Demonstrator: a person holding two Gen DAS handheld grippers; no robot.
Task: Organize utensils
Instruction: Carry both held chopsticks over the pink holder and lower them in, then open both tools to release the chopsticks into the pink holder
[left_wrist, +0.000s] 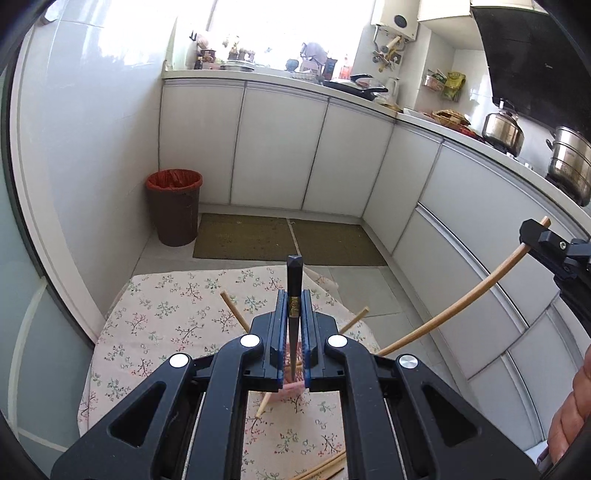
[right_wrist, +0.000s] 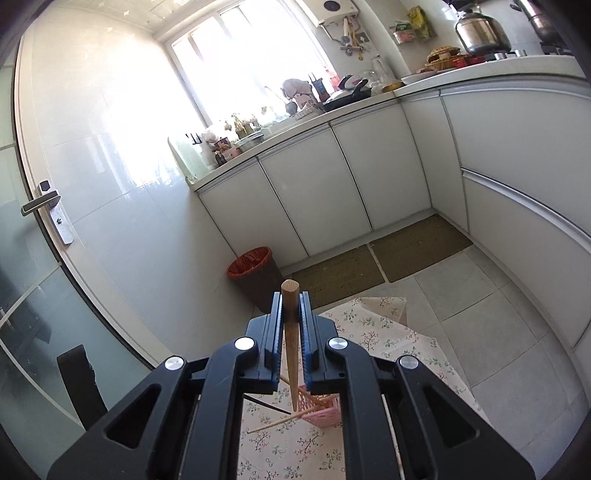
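- Two grippers: the left gripper (left_wrist: 294, 314) and the right gripper (right_wrist: 291, 317).
- One black chopstick (left_wrist: 294, 284), clamped in the left gripper.
- One wooden chopstick (right_wrist: 290, 332), clamped in the right gripper.
- At least three more loose wooden chopsticks (left_wrist: 234, 312) on the cloth in the left wrist view; an exact count is not possible, since the gripper hides part of the cloth.
- One pink basket (right_wrist: 321, 408).
- One flowered cloth (left_wrist: 166, 314).
- One bin (left_wrist: 174, 206) with a red liner.
- Two floor mats (left_wrist: 243, 236).
- Two steel pots (left_wrist: 503, 127) on the counter.
- One door handle (right_wrist: 40, 201).
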